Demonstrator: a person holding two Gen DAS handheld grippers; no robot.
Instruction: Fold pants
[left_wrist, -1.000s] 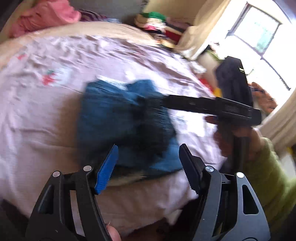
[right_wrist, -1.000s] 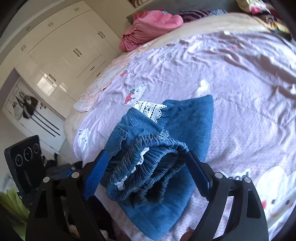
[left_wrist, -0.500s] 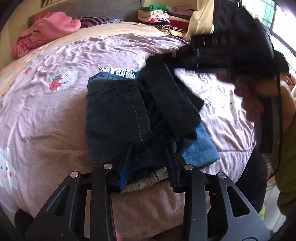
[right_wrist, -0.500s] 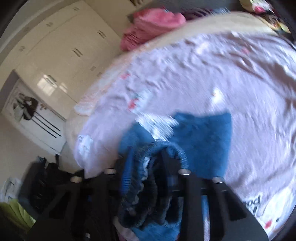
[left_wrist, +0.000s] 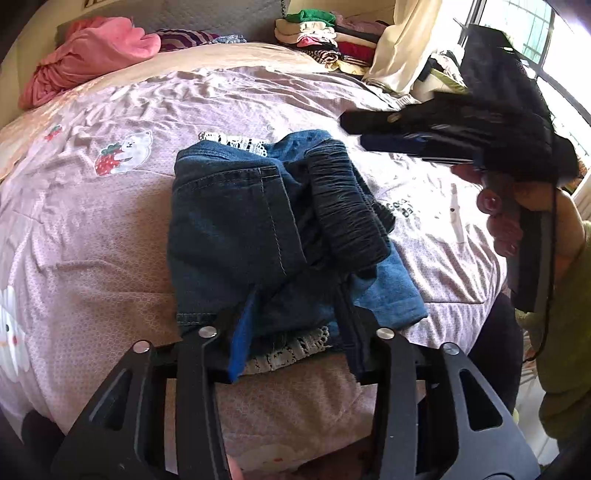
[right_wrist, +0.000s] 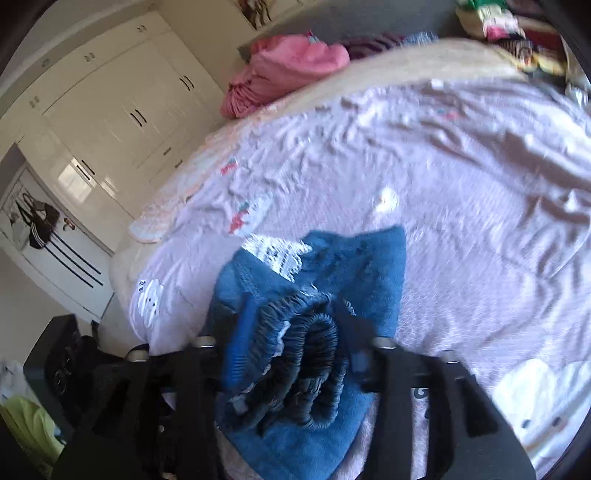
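Observation:
Folded blue denim pants (left_wrist: 240, 229) with white lace trim lie in a bundle on the pink bedsheet (left_wrist: 92, 240) near the bed's front edge. Their gathered elastic waistband (left_wrist: 343, 206) rests on top at the right. My left gripper (left_wrist: 295, 332) has its jaws around the bundle's near lower edge, partly closed on the denim. In the right wrist view the pants (right_wrist: 332, 266) lie just ahead and my right gripper (right_wrist: 295, 350) has its jaws close around the rolled waistband (right_wrist: 306, 376). From the left wrist view the right gripper (left_wrist: 354, 127) hovers beside the bundle's right side.
A pink blanket (left_wrist: 88, 51) lies at the head of the bed. Stacked folded clothes (left_wrist: 321, 37) sit at the far right by a curtain and window. White wardrobe doors (right_wrist: 122, 110) stand past the bed's left side. A black chair (right_wrist: 55, 354) is beside the bed.
Both grippers narrowed from wide open. The left one moved forward onto the bundle's near edge. The right one lifted the waistband end, then settled it back onto the bundle.

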